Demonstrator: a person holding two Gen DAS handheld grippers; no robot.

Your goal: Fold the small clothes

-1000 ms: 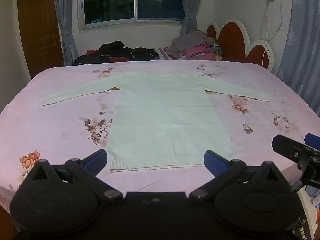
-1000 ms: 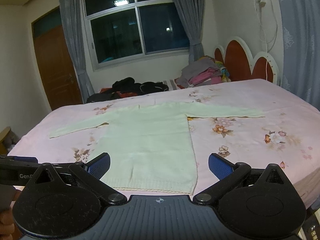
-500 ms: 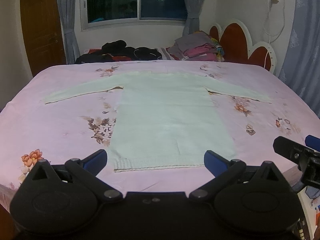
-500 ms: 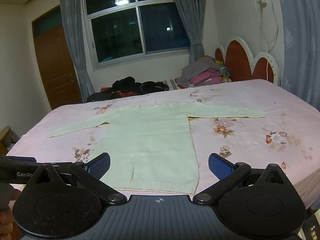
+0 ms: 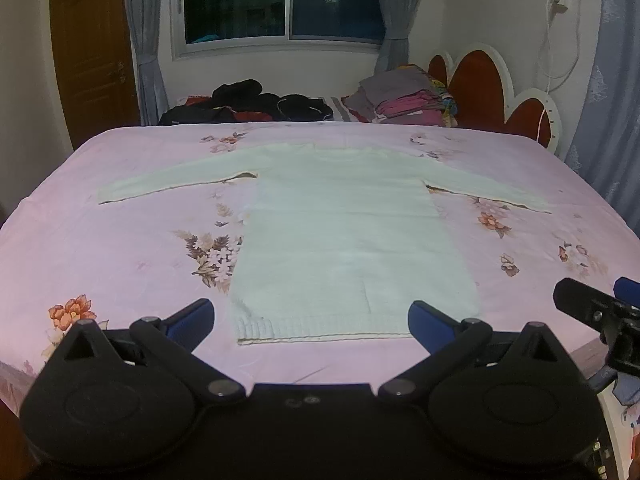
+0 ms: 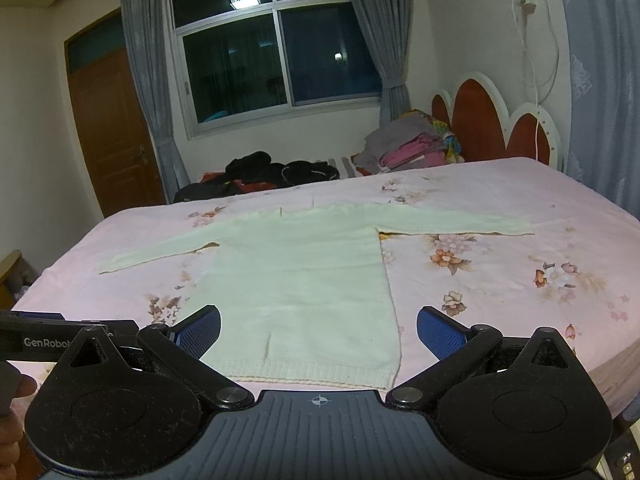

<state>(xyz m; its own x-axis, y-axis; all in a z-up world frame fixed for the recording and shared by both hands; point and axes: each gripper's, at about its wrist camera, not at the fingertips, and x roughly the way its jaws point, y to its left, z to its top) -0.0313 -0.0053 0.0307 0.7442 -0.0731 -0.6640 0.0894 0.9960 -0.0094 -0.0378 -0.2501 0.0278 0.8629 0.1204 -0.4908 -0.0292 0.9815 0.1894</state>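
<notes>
— So where is the sweater (image 5: pixel 348 236)?
— Flat on the pink floral bed (image 5: pixel 100 248), sleeves spread out to both sides, hem nearest the cameras.
— And the hand-held grippers?
— The left hand-held gripper (image 5: pixel 310 318) hovers at the hem with fingers wide apart, holding nothing. The right hand-held gripper (image 6: pixel 319 330) is likewise spread and empty, over the hem's right part.

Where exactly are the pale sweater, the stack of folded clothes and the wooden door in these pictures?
pale sweater (image 5: pixel 344 240): left wrist view, middle of its body panel.
stack of folded clothes (image 6: pixel 412 146): right wrist view, pink layers at the front of the pile.
wooden door (image 6: pixel 110 136): right wrist view, centre of the door panel.
</notes>
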